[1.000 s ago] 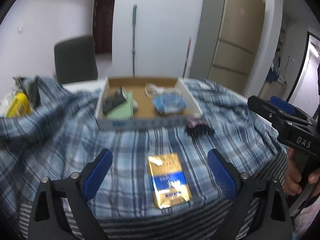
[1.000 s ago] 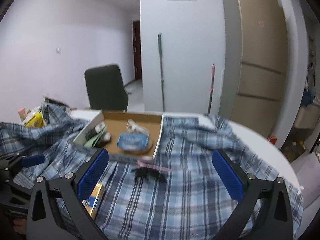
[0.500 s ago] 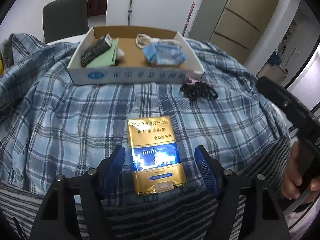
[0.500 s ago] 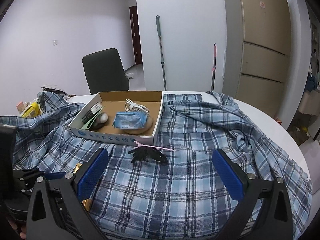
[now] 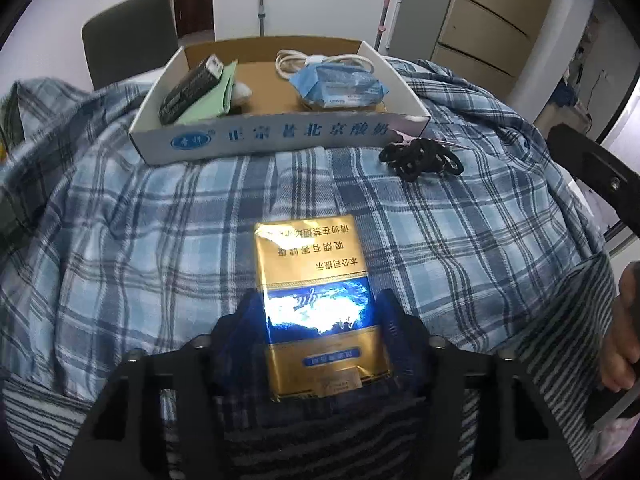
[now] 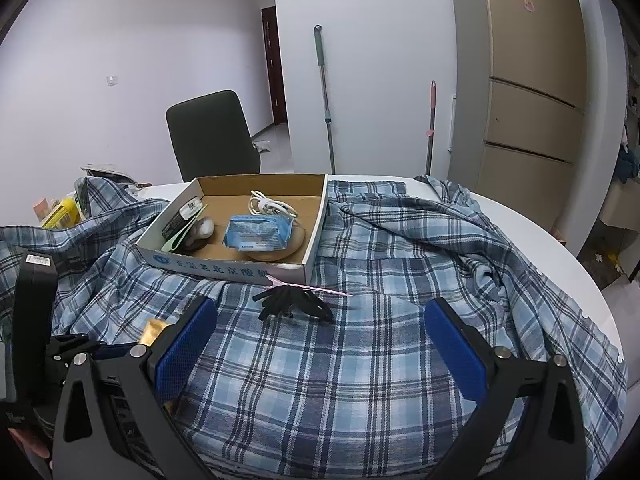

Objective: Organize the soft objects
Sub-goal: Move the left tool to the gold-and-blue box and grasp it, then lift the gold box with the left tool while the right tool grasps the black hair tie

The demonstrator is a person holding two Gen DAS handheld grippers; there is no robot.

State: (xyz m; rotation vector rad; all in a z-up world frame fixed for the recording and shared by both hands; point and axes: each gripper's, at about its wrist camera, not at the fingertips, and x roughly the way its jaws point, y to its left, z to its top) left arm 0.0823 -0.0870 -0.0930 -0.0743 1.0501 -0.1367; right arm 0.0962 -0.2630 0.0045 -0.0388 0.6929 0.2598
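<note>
- The left tongs (image 5: 320, 320) are pointing steeply down over the gold-and-blue pack (image 5: 318, 304), and their jaws have just been closing, with the pack between them.
- The blue pads (image 5: 390, 320) are sitting right against the pack's two long sides; whether they are pressing on it or only touching I cannot tell, as glare is hiding the left edge.
- The pack is lying flat on the plaid shirt (image 5: 140, 240), near the table's close edge, with its printed end pointing toward the cardboard tray (image 5: 260, 136).
- The right tongs (image 6: 320, 344) are hovering wide open with nothing between the blue pads, above the plaid shirt.
- In the right wrist view the pack is showing only as a gold corner behind the left pad.
- A black hair tie bundle (image 6: 294, 302) is lying on the shirt just ahead of the right tongs, with a thin pink clip (image 6: 308, 286) touching it, close to the tray's front wall.
- The tray is holding a blue wipes pack (image 6: 256, 234), a coiled white cable (image 6: 272, 206), a green sheet and a dark box.
- The shirt is spreading over a white round table (image 6: 560, 248).
- A dark chair (image 6: 212, 136) is standing behind the table.
</note>
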